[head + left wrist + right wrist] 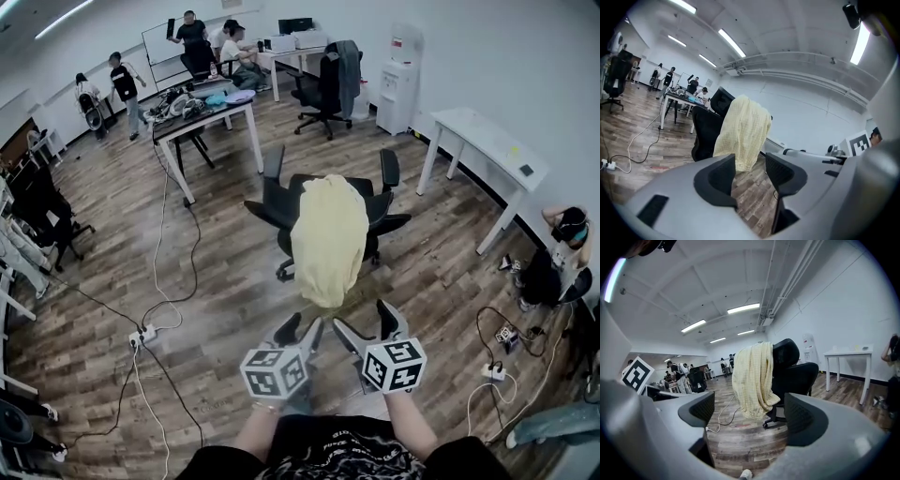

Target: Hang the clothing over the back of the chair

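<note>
Yellow garment (pixel 328 239) drapes the chair (pixel 386 208) (over its back); left tongs (pixel 302 330) and right tongs (pixel 364 319) spread, empty.

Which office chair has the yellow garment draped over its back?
The nearest black chair, mid-floor, under the yellow garment; the far chair by the water dispenser carries a grey garment.

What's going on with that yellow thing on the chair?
A person holds a gripper in each hand. The yellow garment is draped over the back of the black chair. The left gripper and right gripper are both open and empty, held clear of it.
</note>
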### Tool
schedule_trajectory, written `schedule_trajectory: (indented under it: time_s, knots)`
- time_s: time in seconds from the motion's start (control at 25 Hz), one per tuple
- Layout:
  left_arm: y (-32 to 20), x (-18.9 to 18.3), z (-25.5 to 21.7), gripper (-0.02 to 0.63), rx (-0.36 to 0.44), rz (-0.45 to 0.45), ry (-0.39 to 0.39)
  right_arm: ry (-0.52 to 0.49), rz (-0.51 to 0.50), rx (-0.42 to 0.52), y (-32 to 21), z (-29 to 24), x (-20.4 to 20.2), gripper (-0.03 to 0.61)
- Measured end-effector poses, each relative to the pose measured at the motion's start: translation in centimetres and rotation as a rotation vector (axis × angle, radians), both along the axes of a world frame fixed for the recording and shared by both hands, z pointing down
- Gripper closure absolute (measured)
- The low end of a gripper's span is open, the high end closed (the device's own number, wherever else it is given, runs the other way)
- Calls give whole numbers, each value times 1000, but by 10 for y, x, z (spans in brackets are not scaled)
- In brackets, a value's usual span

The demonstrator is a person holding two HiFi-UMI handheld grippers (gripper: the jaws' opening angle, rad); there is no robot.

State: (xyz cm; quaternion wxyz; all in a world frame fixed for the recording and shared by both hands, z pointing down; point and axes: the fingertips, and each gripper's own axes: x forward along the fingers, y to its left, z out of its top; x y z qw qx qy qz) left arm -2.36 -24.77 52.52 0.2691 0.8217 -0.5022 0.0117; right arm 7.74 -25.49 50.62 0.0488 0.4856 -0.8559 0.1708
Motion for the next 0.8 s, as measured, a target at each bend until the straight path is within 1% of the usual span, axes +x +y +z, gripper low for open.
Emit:
schedule_trajectory:
  time_s: [0.08, 0.2, 0.24, 0.36, 0.48, 0.52, 0.64, 0.72, 0.8]
  knots:
    - [5, 1, -5, 425, 19, -10, -19, 14, 5, 10, 6, -1, 2, 132]
    - [13, 5, -9, 474, 47, 1, -75, 24, 15, 19, 15, -1, 5, 237]
    - [15, 7, -9, 485, 50, 2, -86, 25, 18, 22, 17, -2, 6, 250]
    - [20, 10, -5, 522, 24, -22, -74, 41, 21, 23, 24, -1, 8, 252]
    - [27, 16, -3, 558, 21, -26, -63, 65, 13, 20, 33, 3, 8, 304]
    - [30, 20, -4, 561, 31, -15, -65, 73, 5, 15, 35, 6, 8, 319]
    - [39, 33, -5, 565, 54, 18, -87, 93, -18, -11, 44, 16, 6, 321]
    - [44, 39, -4, 571, 65, 27, -110, 103, -16, -19, 49, 19, 5, 325]
    - [48, 43, -4, 576, 69, 27, -120, 111, -7, -14, 51, 20, 5, 350]
